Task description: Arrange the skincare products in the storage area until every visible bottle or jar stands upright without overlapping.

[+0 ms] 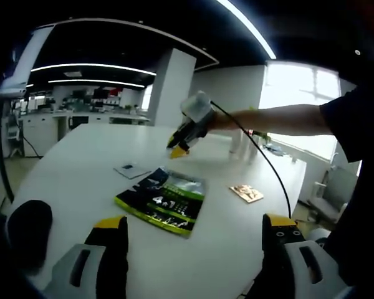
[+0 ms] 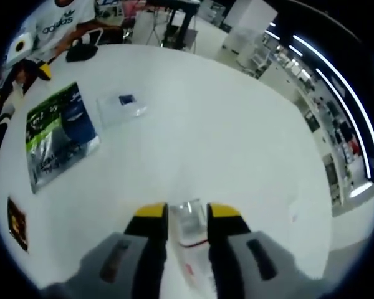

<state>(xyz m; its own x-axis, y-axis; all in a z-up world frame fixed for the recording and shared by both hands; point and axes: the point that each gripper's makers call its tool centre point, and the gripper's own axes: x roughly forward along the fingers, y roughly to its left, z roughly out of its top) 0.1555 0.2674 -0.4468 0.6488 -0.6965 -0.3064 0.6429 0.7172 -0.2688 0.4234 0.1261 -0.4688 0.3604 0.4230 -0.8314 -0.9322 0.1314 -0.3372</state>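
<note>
Right tool [image 2: 187, 215] grasps a clear packet [image 2: 188, 232], its lower part hidden; left tool [image 1: 193, 227] released above the bench [image 1: 81, 162]

White worktop and what is lying on it

We are seeing a white worktop [image 1: 81, 162] carrying a green-and-black foil pouch [image 1: 164, 200], a small clear packet with a blue label [image 2: 122, 106] beside it, and a small brown card [image 1: 246, 192] lying apart.
</note>
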